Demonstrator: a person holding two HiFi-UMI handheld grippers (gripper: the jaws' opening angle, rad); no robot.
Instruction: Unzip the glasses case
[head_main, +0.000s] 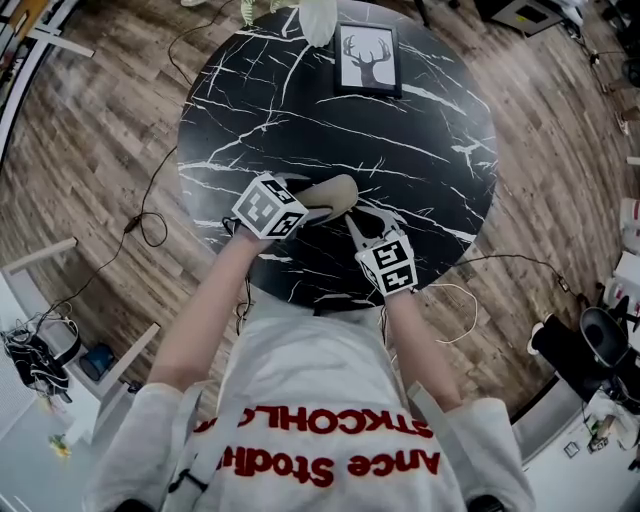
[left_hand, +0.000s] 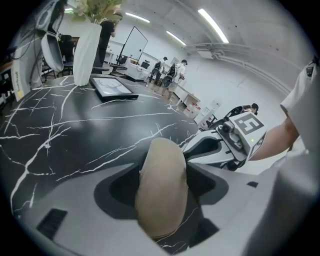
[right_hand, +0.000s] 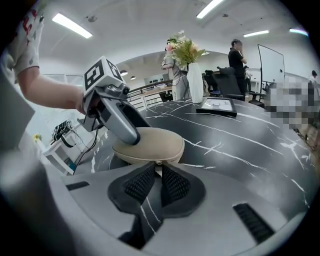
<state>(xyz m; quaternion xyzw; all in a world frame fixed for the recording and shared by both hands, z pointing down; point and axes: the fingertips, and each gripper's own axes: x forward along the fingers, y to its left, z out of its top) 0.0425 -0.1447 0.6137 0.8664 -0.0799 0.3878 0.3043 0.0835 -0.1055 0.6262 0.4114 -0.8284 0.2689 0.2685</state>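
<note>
Looking down through the head view, I see the glasses case (head_main: 338, 188) lying on the black marble-patterned table (head_main: 420, 120), on the half nearest the person and a little left of the table's middle. It is beige, rounded, and rests flat on the tabletop.

The left gripper (head_main: 318, 200) reaches over the table's near left edge and is clenched across the case. In the left gripper view its two dark pads press on the case from either side, with the case filling the space between them.

The right gripper (head_main: 355, 222) comes in over the table's near edge and points at the seam of the case. In the right gripper view its ribbed pads are drawn almost together, and the small zipper pull (right_hand: 158, 165) sits pinched at their tips, right against the case's rim. The zip line I can see along that rim looks closed.

At the table's far edge a framed deer picture (head_main: 366, 58) lies flat, and a white vase (head_main: 318, 20) stands at that same far edge.
</note>
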